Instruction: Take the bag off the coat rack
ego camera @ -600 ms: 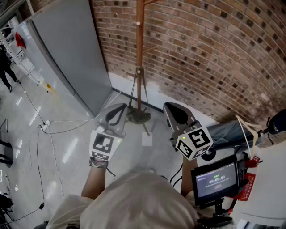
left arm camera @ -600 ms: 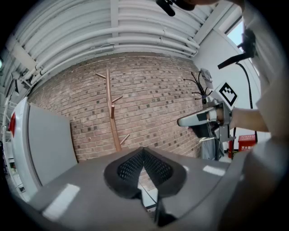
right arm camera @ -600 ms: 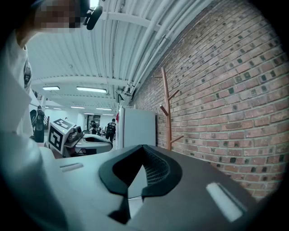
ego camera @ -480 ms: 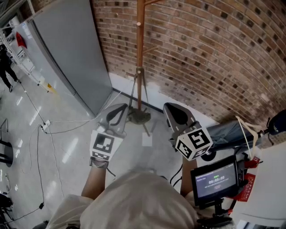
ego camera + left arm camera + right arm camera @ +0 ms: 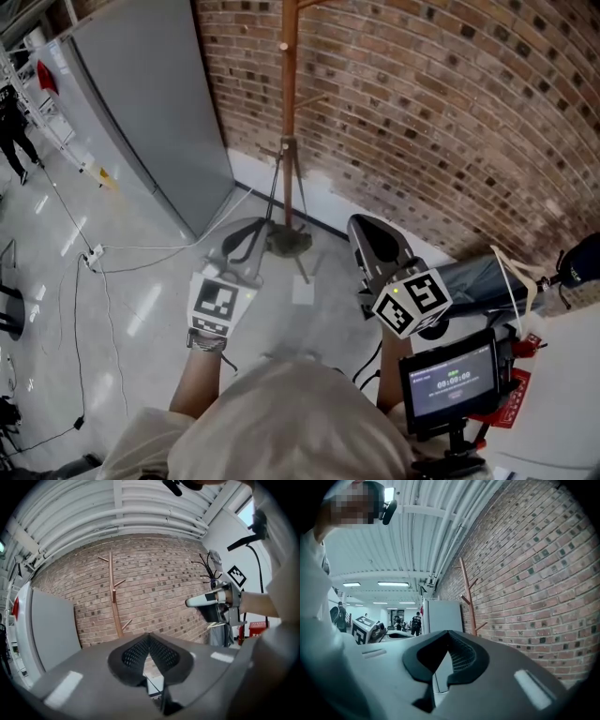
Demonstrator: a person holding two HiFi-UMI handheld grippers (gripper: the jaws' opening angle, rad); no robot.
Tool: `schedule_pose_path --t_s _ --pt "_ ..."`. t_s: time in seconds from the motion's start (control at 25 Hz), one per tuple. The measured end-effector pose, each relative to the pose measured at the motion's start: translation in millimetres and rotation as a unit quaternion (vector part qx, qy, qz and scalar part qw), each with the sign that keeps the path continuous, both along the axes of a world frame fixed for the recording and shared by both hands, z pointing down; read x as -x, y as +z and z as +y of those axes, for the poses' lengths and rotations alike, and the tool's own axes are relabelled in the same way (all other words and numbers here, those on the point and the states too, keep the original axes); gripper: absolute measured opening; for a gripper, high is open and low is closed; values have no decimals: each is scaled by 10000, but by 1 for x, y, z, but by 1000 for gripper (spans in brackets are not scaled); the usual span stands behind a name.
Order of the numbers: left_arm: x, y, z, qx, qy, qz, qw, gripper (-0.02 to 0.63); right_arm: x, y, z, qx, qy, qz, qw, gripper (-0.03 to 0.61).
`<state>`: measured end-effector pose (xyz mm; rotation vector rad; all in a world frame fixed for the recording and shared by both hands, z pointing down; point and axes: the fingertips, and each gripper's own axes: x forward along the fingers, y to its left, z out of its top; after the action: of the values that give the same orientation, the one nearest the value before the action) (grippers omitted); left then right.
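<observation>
We hold the left gripper (image 5: 246, 229) and right gripper (image 5: 367, 231) level, both clenched empty, facing the coat rack (image 5: 288, 112).

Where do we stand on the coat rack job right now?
Done: nothing yet. In hand: nothing; the left hand-held gripper and right hand-held gripper are shut, empty, apart from the coat rack. Left: everything. The pegs in the left gripper view look bare, so the bag must first be found, then gripped and lifted off.
</observation>
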<state>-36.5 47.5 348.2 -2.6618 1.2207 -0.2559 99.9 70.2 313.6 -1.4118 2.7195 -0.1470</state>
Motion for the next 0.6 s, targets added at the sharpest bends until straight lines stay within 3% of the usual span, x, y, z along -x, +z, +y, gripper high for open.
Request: schedule_pose_path --t_s 0.4,0.6 --pt "-22 10 20 118 -274 34 9995 0 -18 9 19 -74 -583 34 9983 2" --pt "-23 20 23 266 -382 0 9989 0 -24 15 17 -66 -558 59 9984 2"
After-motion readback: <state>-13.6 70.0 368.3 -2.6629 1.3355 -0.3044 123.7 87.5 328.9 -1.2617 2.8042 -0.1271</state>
